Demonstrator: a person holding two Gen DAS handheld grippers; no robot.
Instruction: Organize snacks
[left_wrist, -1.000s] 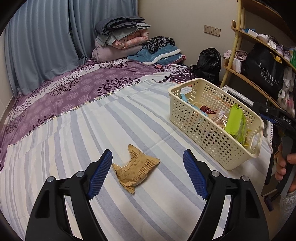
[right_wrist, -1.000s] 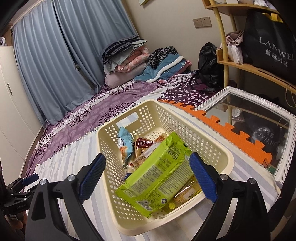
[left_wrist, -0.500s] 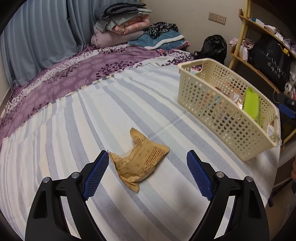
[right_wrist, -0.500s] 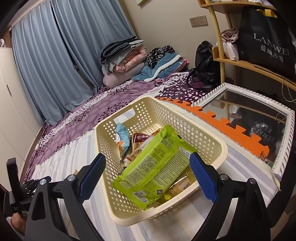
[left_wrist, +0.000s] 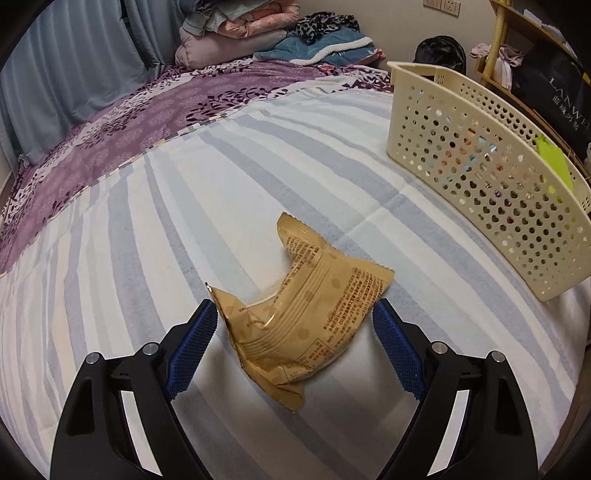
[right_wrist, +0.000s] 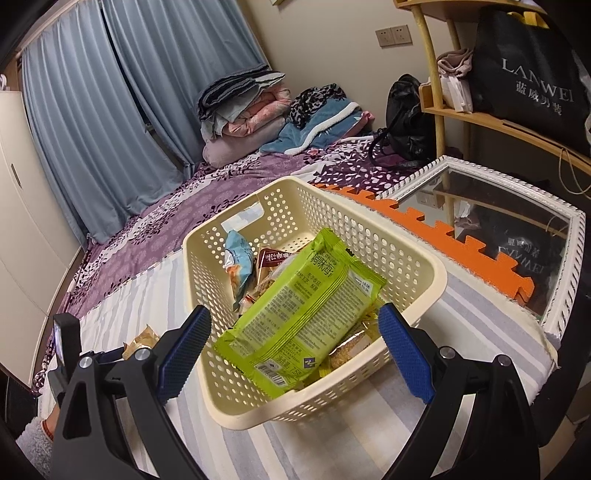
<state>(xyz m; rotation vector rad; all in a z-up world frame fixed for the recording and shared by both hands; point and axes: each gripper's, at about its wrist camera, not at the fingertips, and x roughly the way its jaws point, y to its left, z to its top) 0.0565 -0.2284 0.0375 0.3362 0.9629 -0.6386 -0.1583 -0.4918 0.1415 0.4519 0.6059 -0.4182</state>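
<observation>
blue curtains (right_wrist: 122, 110) (drawn), wooden shelf (right_wrist: 491, 118)

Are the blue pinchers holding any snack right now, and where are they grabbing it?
Nothing is held. The left gripper is open around the brown snack packet, which lies on the bed. The right gripper is open over the basket.

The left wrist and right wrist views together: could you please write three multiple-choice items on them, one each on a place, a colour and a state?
1. Where does the tan snack packet lie?
A. in the basket
B. on the striped sheet
C. on the shelf

2. What colour is the largest packet in the cream basket?
A. red
B. green
C. white

3. How does the left claw stand?
A. open around the tan packet
C. shut on the basket rim
B. shut and empty

Answers: 1 B, it rests on the striped sheet; 2 B, the green packet lies on top; 3 A, the pads flank the packet without pressing.
</observation>
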